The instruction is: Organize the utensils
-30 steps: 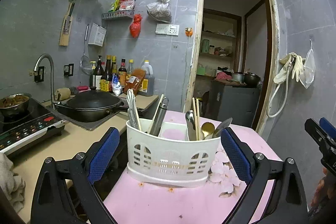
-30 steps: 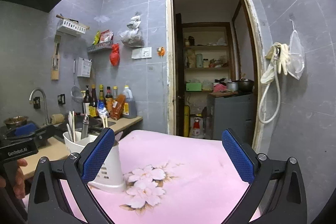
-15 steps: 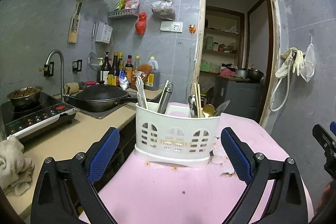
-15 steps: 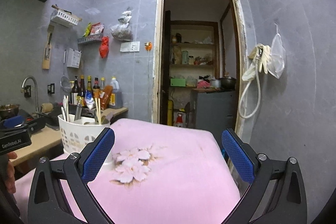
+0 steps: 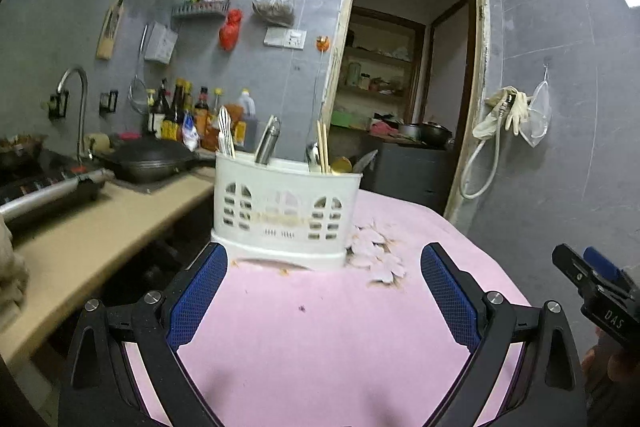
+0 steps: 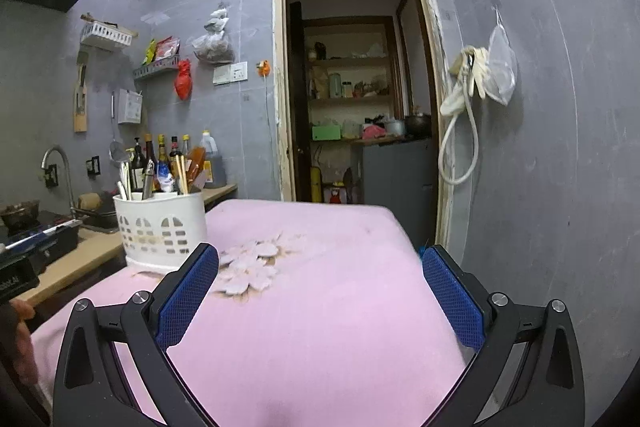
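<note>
A white utensil caddy (image 5: pixel 286 211) holding chopsticks (image 5: pixel 322 151), spoons and metal tools stands on the pink tablecloth (image 5: pixel 320 339) near its counter-side edge. The left gripper (image 5: pixel 324 291) hovers level before it, fingers spread, empty. The right gripper (image 6: pixel 320 299) hovers alongside, likewise spread.

White plastic caddy (image 5: pixel 286 213) w/ metal utensils (image 5: pixel 267 141), matt pink cloth (image 5: pixel 328 339).

left gripper (image 5: pixel 324 291) gapes wide over the pink cloth (image 5: pixel 320 339). the white caddy (image 5: pixel 286 211) stands just ahead, utensils upright inside.
</note>
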A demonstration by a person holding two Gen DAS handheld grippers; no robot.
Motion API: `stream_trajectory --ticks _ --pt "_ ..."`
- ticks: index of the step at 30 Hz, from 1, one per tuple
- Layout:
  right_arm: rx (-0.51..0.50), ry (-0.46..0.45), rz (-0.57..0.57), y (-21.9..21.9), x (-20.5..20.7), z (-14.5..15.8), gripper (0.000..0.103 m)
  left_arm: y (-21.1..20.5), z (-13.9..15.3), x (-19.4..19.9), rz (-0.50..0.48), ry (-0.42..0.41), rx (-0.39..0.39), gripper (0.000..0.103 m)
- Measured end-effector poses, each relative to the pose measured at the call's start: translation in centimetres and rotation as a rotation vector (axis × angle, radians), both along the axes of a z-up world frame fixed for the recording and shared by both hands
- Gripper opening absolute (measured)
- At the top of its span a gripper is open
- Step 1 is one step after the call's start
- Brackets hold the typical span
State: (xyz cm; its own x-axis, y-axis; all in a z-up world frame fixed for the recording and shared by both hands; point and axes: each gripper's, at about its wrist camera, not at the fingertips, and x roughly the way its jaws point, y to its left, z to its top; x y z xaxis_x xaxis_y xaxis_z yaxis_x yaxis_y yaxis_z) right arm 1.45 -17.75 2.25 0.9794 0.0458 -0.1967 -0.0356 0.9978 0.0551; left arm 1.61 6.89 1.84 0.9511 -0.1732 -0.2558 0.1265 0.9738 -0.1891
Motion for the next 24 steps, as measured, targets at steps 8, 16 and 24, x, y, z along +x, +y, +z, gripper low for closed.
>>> stream_trajectory --ticks 8,16,24 --pt "-0.034 0.029 -0.008 0.7 -0.8 -1.4 0.103 -0.4 -0.9 -0.2 -0.002 0.023 0.027 0.095" --pt "-0.033 0.032 0.000 1.0 -0.8 -1.7 0.103 -0.5 -1.6 -0.1 -0.014 0.034 0.047 0.095" --pt "-0.035 0.043 0.004 1.1 -0.8 -1.8 0.103 -0.3 -2.1 0.1 -0.011 0.065 0.042 0.095"
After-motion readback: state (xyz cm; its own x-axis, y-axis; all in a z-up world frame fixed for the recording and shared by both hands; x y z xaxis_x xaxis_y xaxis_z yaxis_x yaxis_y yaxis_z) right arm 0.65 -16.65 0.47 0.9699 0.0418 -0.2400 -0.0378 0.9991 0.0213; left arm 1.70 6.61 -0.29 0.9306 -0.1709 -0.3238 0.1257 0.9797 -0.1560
